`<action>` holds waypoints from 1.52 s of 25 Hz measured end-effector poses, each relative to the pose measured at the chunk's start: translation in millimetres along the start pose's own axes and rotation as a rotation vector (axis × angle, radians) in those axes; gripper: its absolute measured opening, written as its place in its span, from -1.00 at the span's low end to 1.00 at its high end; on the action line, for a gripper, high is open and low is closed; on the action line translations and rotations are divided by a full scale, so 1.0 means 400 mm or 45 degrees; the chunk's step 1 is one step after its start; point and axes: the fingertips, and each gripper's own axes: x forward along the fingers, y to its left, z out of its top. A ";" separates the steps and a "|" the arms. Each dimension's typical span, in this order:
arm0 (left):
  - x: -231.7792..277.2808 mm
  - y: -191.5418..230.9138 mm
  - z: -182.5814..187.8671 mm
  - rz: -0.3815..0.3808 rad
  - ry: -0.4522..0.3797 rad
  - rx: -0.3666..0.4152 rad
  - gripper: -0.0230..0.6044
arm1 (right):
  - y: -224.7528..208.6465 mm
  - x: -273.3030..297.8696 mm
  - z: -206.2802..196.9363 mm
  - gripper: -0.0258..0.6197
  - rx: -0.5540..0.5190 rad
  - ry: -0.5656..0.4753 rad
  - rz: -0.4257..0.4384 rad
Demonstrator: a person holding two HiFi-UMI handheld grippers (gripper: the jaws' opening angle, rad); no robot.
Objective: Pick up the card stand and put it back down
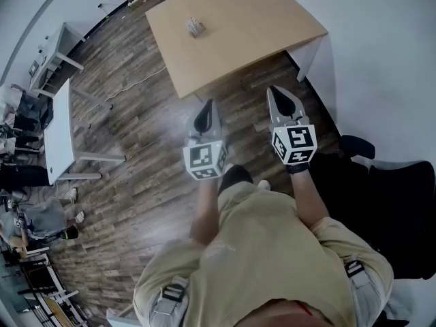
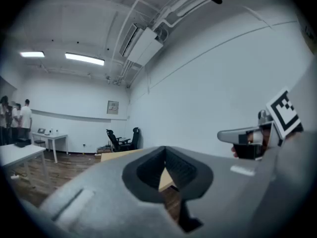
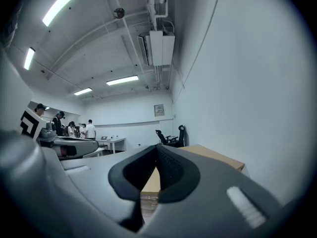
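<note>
The card stand (image 1: pixel 195 26) is a small pale object standing on the far part of the light wooden table (image 1: pixel 231 26). Both grippers hang over the wooden floor, short of the table's near edge and well away from the stand. My left gripper (image 1: pixel 208 103) is shut with nothing in it, its tips meeting (image 2: pixel 165 150). My right gripper (image 1: pixel 274 90) is also shut and empty (image 3: pixel 157 148). Each gripper view shows the other gripper beside it: the right gripper (image 2: pixel 246 135) and the left gripper (image 3: pixel 74 146). Neither gripper view shows the stand.
White desks (image 1: pixel 58 125) stand at the left with people (image 1: pixel 37 218) near them. A black chair (image 1: pixel 395 210) is close at my right. A white wall (image 1: pixel 381 53) runs behind the table. Office chairs (image 2: pixel 121 139) stand at the room's far end.
</note>
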 end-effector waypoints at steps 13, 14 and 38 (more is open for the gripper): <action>0.259 0.120 -0.056 -0.015 -0.004 -0.042 -0.92 | -0.031 0.277 -0.027 -0.91 0.011 0.010 0.079; 0.300 0.137 -0.057 -0.019 -0.012 -0.046 -0.92 | -0.037 0.318 -0.028 -0.91 0.003 0.015 0.083; 0.904 0.693 -0.134 -0.037 0.022 -0.142 -0.92 | -0.008 1.198 -0.138 -0.91 0.050 0.234 0.314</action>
